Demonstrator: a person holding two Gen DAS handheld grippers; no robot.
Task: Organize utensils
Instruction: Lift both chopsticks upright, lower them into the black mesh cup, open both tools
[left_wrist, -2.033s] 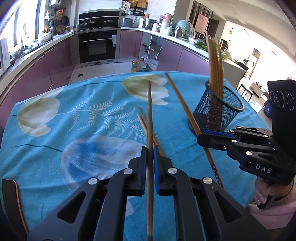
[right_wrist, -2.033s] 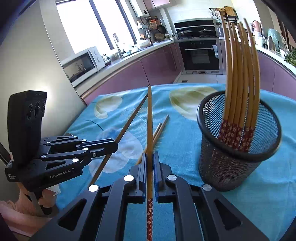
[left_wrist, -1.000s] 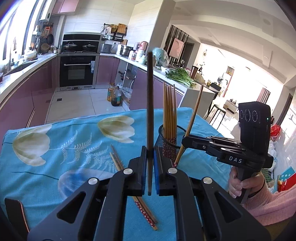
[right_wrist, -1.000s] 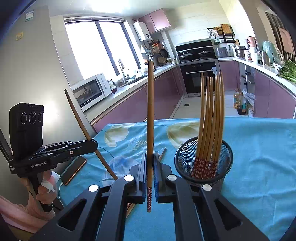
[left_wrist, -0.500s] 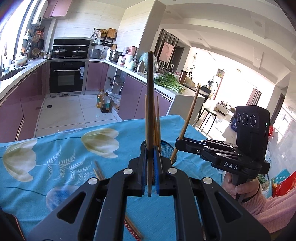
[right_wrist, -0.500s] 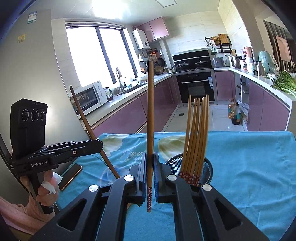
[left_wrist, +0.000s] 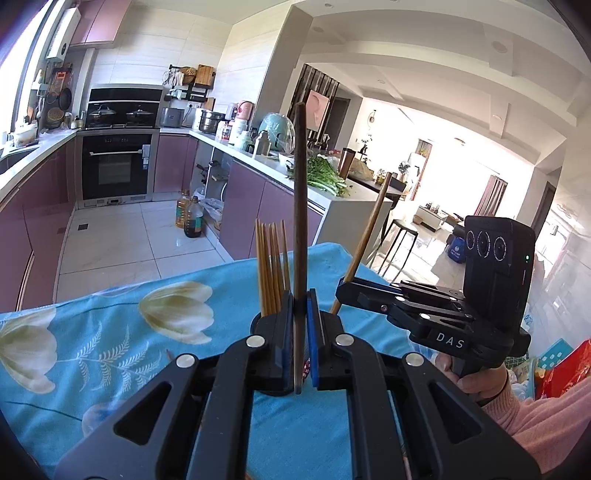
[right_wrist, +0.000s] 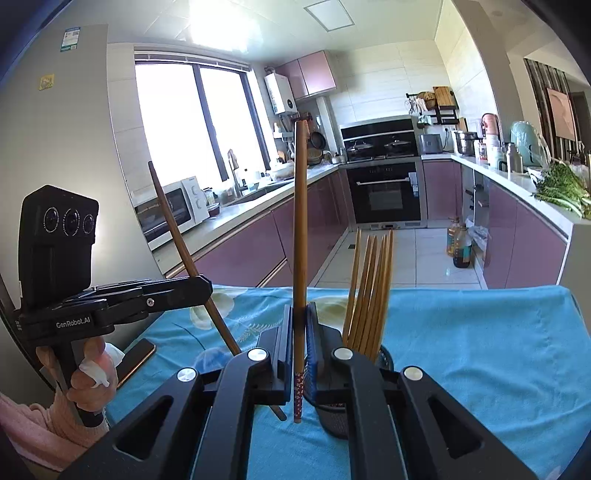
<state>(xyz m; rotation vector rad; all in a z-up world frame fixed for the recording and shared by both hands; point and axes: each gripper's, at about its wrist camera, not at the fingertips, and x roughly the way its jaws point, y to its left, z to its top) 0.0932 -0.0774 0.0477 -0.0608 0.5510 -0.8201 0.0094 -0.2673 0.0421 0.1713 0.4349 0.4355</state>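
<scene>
My left gripper (left_wrist: 300, 332) is shut on a dark chopstick (left_wrist: 300, 221) that stands upright between its blue pads. Just behind its fingers is the black mesh cup (left_wrist: 255, 326), mostly hidden, with several tan chopsticks (left_wrist: 271, 266) upright in it. To the right, my right gripper (left_wrist: 343, 291) holds a second chopstick (left_wrist: 369, 232) at a slant. In the right wrist view my right gripper (right_wrist: 299, 339) is shut on that chopstick (right_wrist: 300, 221), red patterned end down, beside the cup (right_wrist: 334, 421). My left gripper (right_wrist: 205, 290) is at the left.
A blue flowered cloth (left_wrist: 110, 332) covers the table (right_wrist: 480, 350). A phone (right_wrist: 135, 356) lies near the table's left edge. A person's hands in pink sleeves hold both grippers. Beyond the far edge is the kitchen floor, with purple cabinets and an oven.
Both grippers rose off the table with their chopsticks, which now stand upright. The left gripper swung toward the mesh cup, which now sits right behind its fingers.
</scene>
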